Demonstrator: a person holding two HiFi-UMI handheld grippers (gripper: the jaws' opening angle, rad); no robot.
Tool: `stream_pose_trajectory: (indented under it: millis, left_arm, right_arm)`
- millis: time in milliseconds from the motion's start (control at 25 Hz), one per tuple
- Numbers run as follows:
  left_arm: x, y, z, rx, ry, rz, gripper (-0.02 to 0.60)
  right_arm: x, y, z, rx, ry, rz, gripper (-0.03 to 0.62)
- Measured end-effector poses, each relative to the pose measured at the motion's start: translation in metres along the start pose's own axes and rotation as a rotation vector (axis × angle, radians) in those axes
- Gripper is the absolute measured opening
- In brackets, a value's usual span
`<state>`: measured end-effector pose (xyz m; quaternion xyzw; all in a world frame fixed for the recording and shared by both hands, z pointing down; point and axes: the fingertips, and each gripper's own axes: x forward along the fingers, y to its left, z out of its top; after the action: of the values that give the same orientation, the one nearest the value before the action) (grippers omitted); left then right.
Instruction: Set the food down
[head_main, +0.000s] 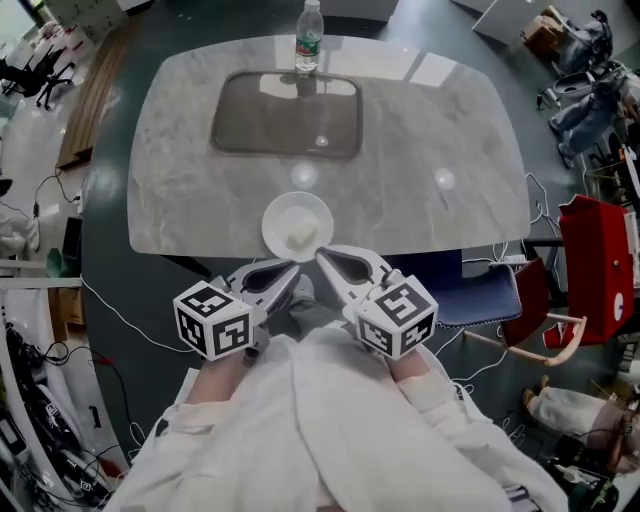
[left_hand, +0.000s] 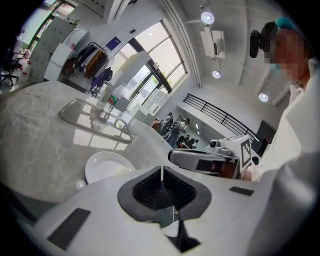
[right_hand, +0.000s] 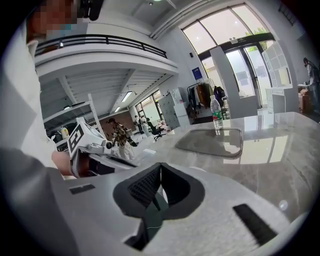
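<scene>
A small white plate sits at the near edge of the marble table, with a pale lump of food lying on it. Both grippers hang just short of the table edge, close to the person's body. My left gripper is shut and holds nothing; its tips point at the plate from the lower left. My right gripper is likewise shut and empty, its tips just below the plate's rim. The left gripper view shows its shut jaws with the plate beyond them to the left.
A dark grey tray lies at the far middle of the table, and a water bottle stands behind it. A red chair and a blue seat are on the right. Cables run over the floor on the left.
</scene>
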<state>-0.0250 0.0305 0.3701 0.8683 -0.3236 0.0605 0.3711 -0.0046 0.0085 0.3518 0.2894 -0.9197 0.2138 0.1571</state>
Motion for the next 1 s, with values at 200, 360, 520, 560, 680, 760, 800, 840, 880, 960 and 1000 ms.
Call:
stream_pose_trajectory:
  millis: [200,360,520,560,680,760,800,840,880,960,1000]
  left_arm:
    - [0.023,0.013,0.025,0.006,-0.008,-0.005,0.026]
    - [0.035,0.023,0.039,0.004,-0.016,0.007,0.026]
    - [0.044,0.028,0.05,-0.01,-0.03,0.008,0.026]
    - [0.045,0.029,0.051,-0.01,-0.031,0.01,0.026]
    - [0.048,0.032,0.052,-0.009,-0.023,0.017,0.026]
    - [0.05,0.033,0.052,-0.015,-0.018,0.017,0.026]
    - [0.051,0.033,0.051,-0.02,-0.017,0.016,0.026]
    - [0.052,0.033,0.05,-0.025,-0.017,0.015,0.026]
    - [0.052,0.033,0.049,-0.029,-0.016,0.015,0.026]
    - [0.052,0.034,0.047,-0.034,-0.013,0.016,0.026]
    - [0.053,0.035,0.047,-0.035,-0.011,0.015,0.026]
  right_arm:
    - [0.013,-0.021,0.017,0.008,-0.009,0.036,0.002]
    - [0.019,-0.039,0.032,-0.005,-0.019,0.045,0.002]
    - [0.025,-0.049,0.037,-0.025,0.0,0.064,0.002]
    - [0.026,-0.05,0.038,-0.027,0.004,0.069,0.002]
    - [0.027,-0.052,0.036,-0.025,0.015,0.077,0.002]
    - [0.027,-0.055,0.033,-0.019,0.024,0.078,0.002]
    - [0.027,-0.057,0.031,-0.015,0.029,0.077,0.002]
    - [0.027,-0.057,0.03,-0.01,0.033,0.076,0.003]
    - [0.026,-0.058,0.028,-0.006,0.037,0.074,0.002]
    - [0.027,-0.06,0.025,0.002,0.044,0.07,0.002]
    - [0.027,-0.06,0.024,0.006,0.045,0.068,0.002]
